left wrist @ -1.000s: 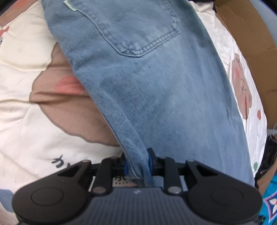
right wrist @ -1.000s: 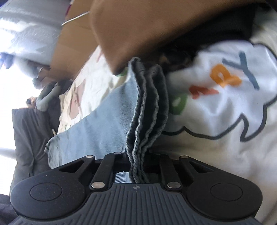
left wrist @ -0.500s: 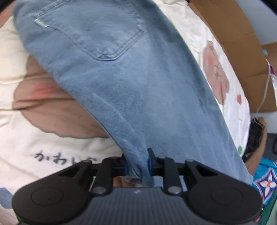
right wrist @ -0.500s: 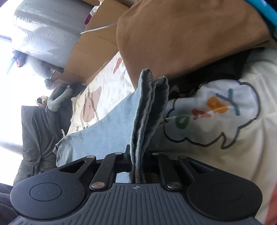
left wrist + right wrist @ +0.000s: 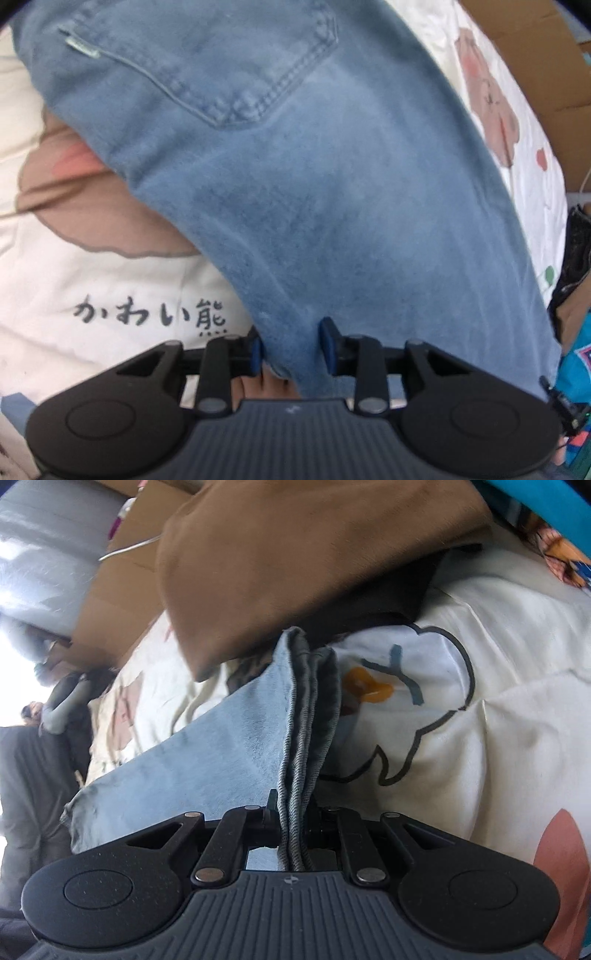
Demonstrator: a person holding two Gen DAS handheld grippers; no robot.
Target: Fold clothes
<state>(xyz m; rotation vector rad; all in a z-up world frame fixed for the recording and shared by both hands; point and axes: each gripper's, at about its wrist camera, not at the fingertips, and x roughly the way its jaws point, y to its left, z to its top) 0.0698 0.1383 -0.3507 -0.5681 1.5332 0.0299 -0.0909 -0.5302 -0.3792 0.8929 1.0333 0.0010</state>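
Light blue jeans [image 5: 295,184] lie spread on a cream bear-print bedsheet [image 5: 92,295], back pocket up. My left gripper [image 5: 291,347] points steeply down at their near edge. Its jaws are opening, the blue pads [image 5: 327,343] stand apart, and the denim still runs loosely between them. In the right wrist view the jeans [image 5: 221,757] stretch away to the left. My right gripper [image 5: 293,812] is shut on a stacked, folded denim edge that stands up from its fingers.
A brown garment [image 5: 314,554] and a black one lie just beyond the right gripper. Cardboard [image 5: 546,55] borders the bed's far side. Dark clothing [image 5: 576,251] and a teal patterned cloth [image 5: 576,362] sit at the right. Grey fabric [image 5: 33,794] hangs at the left.
The left jaws have spread from a tight pinch on the denim, which now sits looser. The right gripper has lifted and shifted, still holding its folded edge.
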